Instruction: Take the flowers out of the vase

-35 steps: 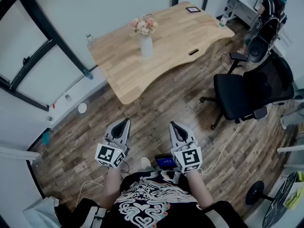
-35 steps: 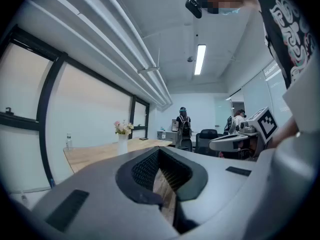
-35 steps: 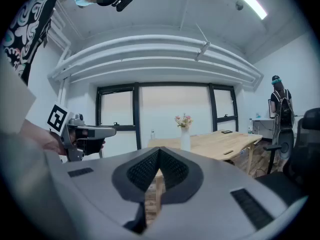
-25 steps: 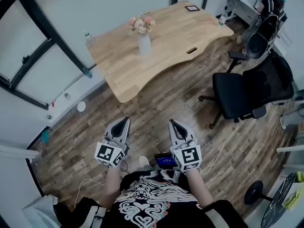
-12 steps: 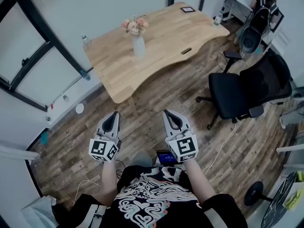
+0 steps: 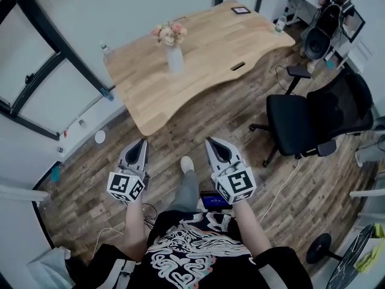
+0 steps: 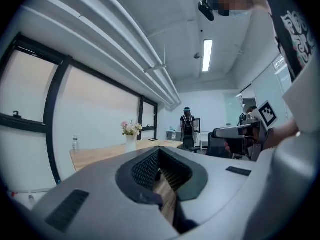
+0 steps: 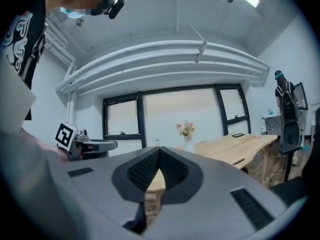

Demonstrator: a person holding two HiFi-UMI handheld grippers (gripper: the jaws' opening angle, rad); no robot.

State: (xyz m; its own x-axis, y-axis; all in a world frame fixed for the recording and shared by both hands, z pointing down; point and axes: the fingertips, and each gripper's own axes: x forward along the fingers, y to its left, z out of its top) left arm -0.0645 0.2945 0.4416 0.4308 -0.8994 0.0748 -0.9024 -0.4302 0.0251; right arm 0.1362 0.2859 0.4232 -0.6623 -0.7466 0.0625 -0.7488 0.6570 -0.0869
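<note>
Pink and cream flowers (image 6: 168,33) stand in a white vase (image 6: 175,59) on a light wooden table (image 6: 204,53) at the far side of the room. The same flowers (image 7: 131,128) (image 8: 186,128) appear small and distant in both gripper views. My left gripper (image 6: 142,142) and right gripper (image 6: 210,142) are held level in front of the person's body, over the wood floor and well short of the table. Both are shut with nothing between the jaws.
A black office chair (image 6: 307,122) stands right of the table. A water bottle (image 6: 106,52) is at the table's left corner and a small dark frame (image 6: 240,10) at its far end. Cables and a small screen (image 6: 209,201) lie on the floor by the person's feet.
The person has stepped towards the table; a foot now shows between the grippers. Both grippers have moved forward, and the left one has drifted a little left.
</note>
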